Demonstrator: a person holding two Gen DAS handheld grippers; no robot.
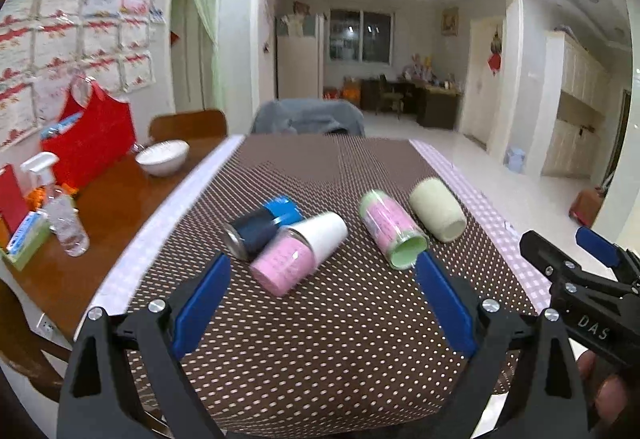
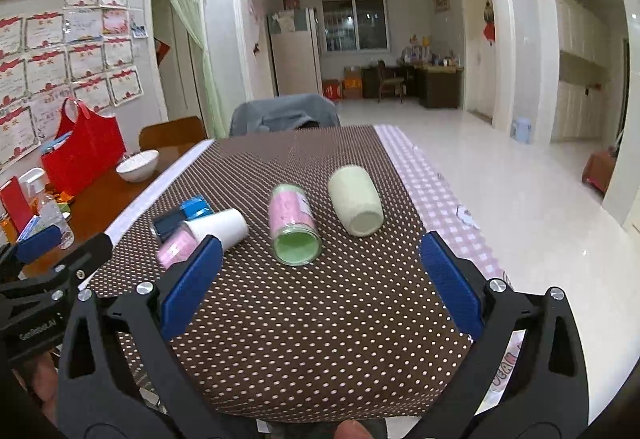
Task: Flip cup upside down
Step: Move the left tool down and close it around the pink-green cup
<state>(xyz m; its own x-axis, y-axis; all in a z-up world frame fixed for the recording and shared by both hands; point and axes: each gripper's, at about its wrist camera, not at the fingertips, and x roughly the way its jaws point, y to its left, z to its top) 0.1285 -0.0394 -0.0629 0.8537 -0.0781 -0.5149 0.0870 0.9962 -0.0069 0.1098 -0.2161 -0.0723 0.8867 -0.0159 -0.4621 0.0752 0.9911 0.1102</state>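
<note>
Several cups lie on their sides on a brown dotted tablecloth (image 1: 320, 339). A pink and white cup (image 1: 298, 253) (image 2: 208, 235) lies against a dark blue cup (image 1: 262, 225) (image 2: 180, 217). A pink cup with a green inside (image 1: 390, 229) (image 2: 294, 225) lies in the middle, mouth toward me. A pale cream cup (image 1: 436, 209) (image 2: 355, 201) lies to its right. My left gripper (image 1: 324, 303) is open and empty, short of the cups. My right gripper (image 2: 320, 283) is open and empty, also short of them. The right gripper also shows in the left wrist view (image 1: 576, 259).
A wooden table (image 1: 104, 215) at the left holds a white bowl (image 1: 162, 157), a red bag (image 1: 90, 141), a plastic bottle (image 1: 68, 223) and a spray bottle. A chair with a grey cloth (image 1: 308, 117) stands behind the table. A tiled floor lies to the right.
</note>
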